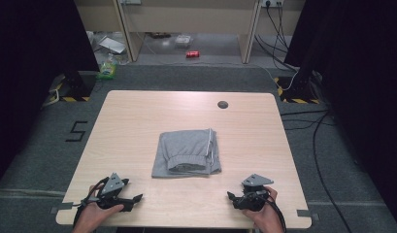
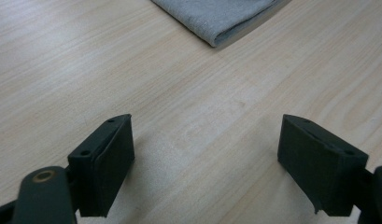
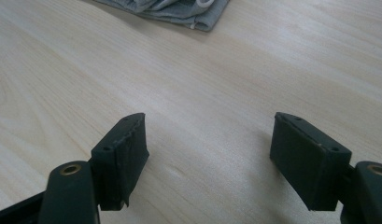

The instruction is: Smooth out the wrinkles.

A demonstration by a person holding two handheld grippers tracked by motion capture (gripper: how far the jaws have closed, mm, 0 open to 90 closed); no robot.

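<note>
A folded grey garment [image 1: 187,152] with a white drawstring lies in the middle of the wooden table [image 1: 138,121]. My left gripper [image 1: 133,200] rests near the front left edge, open, with bare wood between its jaws. My right gripper [image 1: 233,198] rests near the front right edge, also open and holding nothing. In the left gripper view [image 2: 205,154] a folded corner of the garment [image 2: 221,18] lies ahead. In the right gripper view [image 3: 209,149] the garment's near corner [image 3: 179,11] shows at the top. Both grippers are well apart from the cloth.
A small dark round disc [image 1: 223,104] sits near the table's far edge. Beyond the table, on the floor, are a red can [image 1: 192,54], a green bottle [image 1: 107,68], black stands and cables [image 1: 317,145]. Bare wood surrounds the garment.
</note>
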